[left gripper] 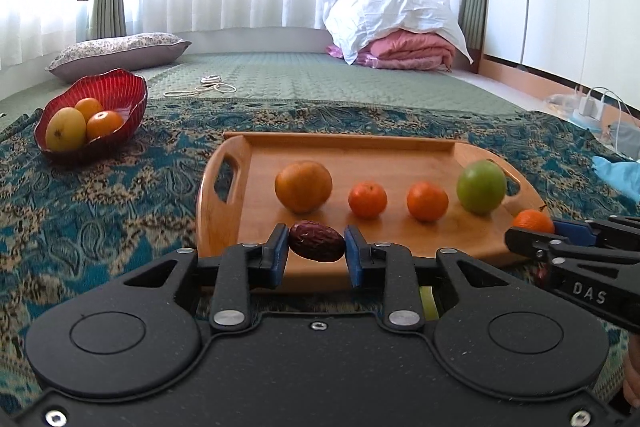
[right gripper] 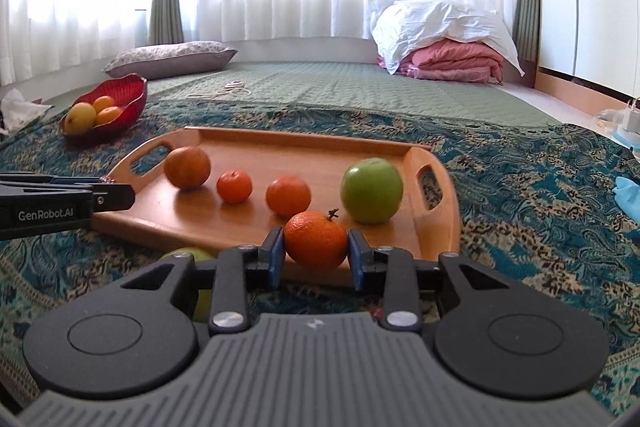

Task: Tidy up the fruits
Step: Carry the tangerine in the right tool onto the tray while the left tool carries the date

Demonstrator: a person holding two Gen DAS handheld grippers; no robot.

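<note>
Left gripper [left gripper: 317, 245]: blue pads closed onto a dark red date [left gripper: 317, 241], held over the near edge of the wooden tray [left gripper: 224, 211].
Right gripper [right gripper: 316, 247]: pads clamped on a stemmed mandarin [right gripper: 315, 239], at the tray's near right side.
Tray contents: a row, left to right: large orange [left gripper: 303, 186], small mandarin [left gripper: 367, 199], second small mandarin [left gripper: 427, 201], green apple [left gripper: 481, 186]; none touching.
Red bowl [left gripper: 120, 95]: far left on the patterned cloth [left gripper: 100, 195], well apart from the tray; holds a yellow mango [left gripper: 65, 134] and two oranges.
Below right gripper: green fruit [right gripper: 202, 301], mostly hidden, possibly another apple.
</note>
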